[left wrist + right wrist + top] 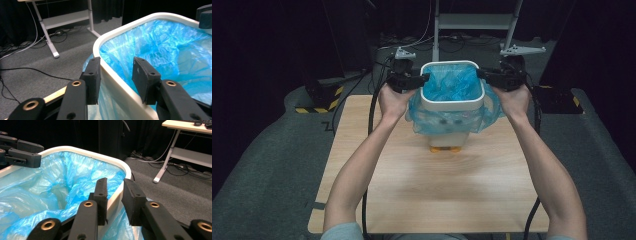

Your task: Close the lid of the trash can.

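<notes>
bin (452, 102) rim straddled by left gripper (424, 79), right gripper (480, 74), jaws apart

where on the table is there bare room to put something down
The near half of the table, between the forearms and in front of the white bin, is bare. Narrow bare strips flank the bin. The far edge is crowded by the bin, its blue bag and both grippers.

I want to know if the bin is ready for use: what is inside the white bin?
A blue plastic bag lines the white bin, crumpled inside, its edge draped over the outside below the rim. The bag covers the bin's floor, so anything under it cannot be seen.
</notes>
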Demonstrator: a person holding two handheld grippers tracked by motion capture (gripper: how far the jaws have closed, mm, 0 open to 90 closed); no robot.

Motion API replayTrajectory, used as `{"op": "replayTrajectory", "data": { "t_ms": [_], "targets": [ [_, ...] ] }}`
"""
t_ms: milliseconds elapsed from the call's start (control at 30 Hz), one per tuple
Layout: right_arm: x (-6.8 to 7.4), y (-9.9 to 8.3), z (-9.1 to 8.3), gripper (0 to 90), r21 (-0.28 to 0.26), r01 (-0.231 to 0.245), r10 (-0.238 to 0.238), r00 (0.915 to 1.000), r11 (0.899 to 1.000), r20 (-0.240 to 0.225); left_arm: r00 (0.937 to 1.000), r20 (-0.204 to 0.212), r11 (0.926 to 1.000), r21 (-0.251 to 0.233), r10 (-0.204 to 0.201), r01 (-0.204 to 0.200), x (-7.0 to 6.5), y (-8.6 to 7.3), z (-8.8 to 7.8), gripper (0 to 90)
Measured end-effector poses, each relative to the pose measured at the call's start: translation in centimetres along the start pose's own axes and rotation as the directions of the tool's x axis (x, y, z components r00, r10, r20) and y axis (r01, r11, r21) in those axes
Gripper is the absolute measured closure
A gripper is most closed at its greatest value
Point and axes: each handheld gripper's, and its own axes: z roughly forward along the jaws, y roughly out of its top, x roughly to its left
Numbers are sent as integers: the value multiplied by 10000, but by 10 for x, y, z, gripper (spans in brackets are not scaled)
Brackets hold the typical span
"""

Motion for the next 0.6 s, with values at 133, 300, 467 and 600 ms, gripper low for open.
{"op": "replayTrajectory", "data": {
  "t_ms": [133, 300, 467, 600],
  "targets": [
    [0, 0, -6, 717, -93, -9, 9, 10000, 10000, 6, 10000, 35, 9999, -101, 38, -38, -4, 1, -4, 556],
    [1, 0, -11, 731, -92, 100, -100, 9999, 9999, -24, 9999, -7, 9999, -88, 117, -118, -7, 0, -7, 559],
    [0, -2, -10, 756, -42, 33, -33, 10000, 10000, -82, 9998, -85, 9999, 28, 167, -166, -6, -6, -6, 587],
    [1, -2, -9, 763, 5, 115, -115, 9999, 9999, -73, 9999, -64, 10000, -34, 93, -93, -6, -8, -6, 587]
  ]
}}
